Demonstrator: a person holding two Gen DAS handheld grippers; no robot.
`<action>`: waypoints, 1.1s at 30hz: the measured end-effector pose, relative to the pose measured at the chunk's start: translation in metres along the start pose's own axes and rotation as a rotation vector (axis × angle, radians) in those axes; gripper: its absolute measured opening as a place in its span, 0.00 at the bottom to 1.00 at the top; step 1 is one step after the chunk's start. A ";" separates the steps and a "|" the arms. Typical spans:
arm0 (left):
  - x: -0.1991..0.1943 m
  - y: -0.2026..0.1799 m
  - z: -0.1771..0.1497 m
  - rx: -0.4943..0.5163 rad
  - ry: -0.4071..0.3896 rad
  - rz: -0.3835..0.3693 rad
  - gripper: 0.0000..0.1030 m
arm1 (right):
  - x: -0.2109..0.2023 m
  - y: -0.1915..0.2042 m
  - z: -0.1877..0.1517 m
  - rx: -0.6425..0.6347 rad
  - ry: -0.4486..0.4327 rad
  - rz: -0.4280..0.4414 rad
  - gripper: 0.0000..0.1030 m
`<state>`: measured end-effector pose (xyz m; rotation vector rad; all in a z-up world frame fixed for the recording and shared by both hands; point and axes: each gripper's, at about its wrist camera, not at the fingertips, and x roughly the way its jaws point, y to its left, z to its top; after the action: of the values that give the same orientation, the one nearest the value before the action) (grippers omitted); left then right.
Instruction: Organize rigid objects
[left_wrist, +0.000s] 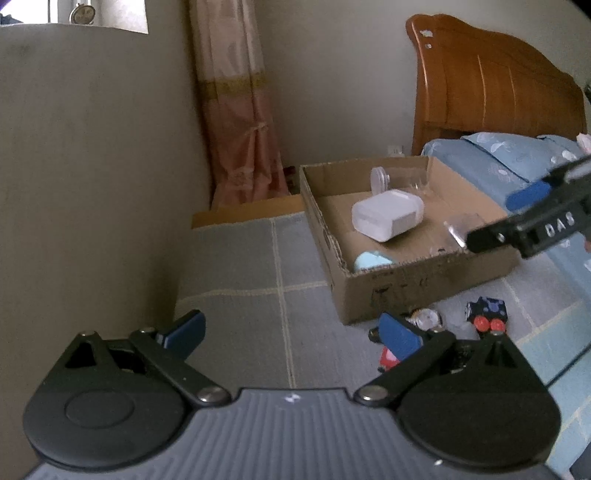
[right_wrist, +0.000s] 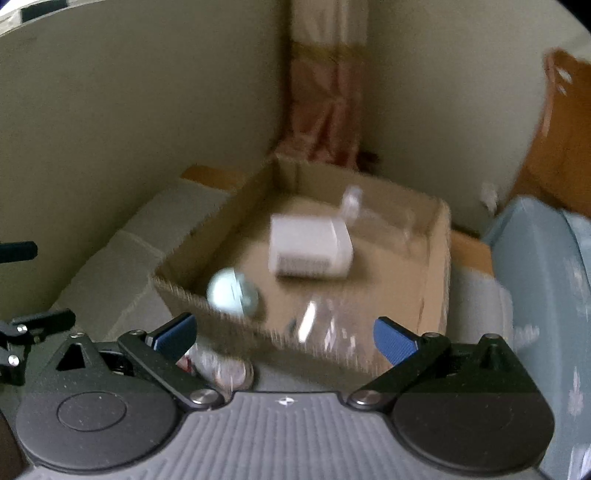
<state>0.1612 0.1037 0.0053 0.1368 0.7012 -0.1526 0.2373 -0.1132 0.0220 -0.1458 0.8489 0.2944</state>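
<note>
A shallow cardboard box (left_wrist: 424, 284) sits on the bed. Inside lie a white lidded container (left_wrist: 386, 214), a pale blue round object (left_wrist: 373, 260) and a clear plastic piece (left_wrist: 460, 227). My right gripper (left_wrist: 495, 218) hangs over the box's right side, near the clear piece. The right wrist view is blurred; there the right gripper (right_wrist: 286, 336) is open and empty above the box (right_wrist: 192, 299), with the clear piece (right_wrist: 325, 325) lying just beyond its fingers. My left gripper (left_wrist: 291, 332) is open and empty over the bedspread, short of the box.
In front of the box lie a wristwatch (left_wrist: 424, 317), a dark box with red dots (left_wrist: 487, 314) and a small red item (left_wrist: 388, 358). A wall stands at the left, a curtain (left_wrist: 240, 110) behind, and a wooden headboard (left_wrist: 491, 81) at the back right.
</note>
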 end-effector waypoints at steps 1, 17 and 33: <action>-0.001 -0.001 -0.002 0.003 -0.001 0.002 0.98 | -0.001 -0.001 -0.008 0.021 0.008 -0.013 1.00; 0.002 -0.004 -0.019 -0.005 0.005 0.009 0.99 | 0.067 -0.021 -0.062 0.336 0.199 -0.079 1.00; 0.007 -0.020 -0.025 0.020 0.028 -0.066 0.99 | 0.039 -0.039 -0.123 0.139 0.160 -0.120 1.00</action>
<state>0.1470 0.0882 -0.0191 0.1354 0.7330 -0.2216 0.1852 -0.1723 -0.0877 -0.0908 1.0123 0.1114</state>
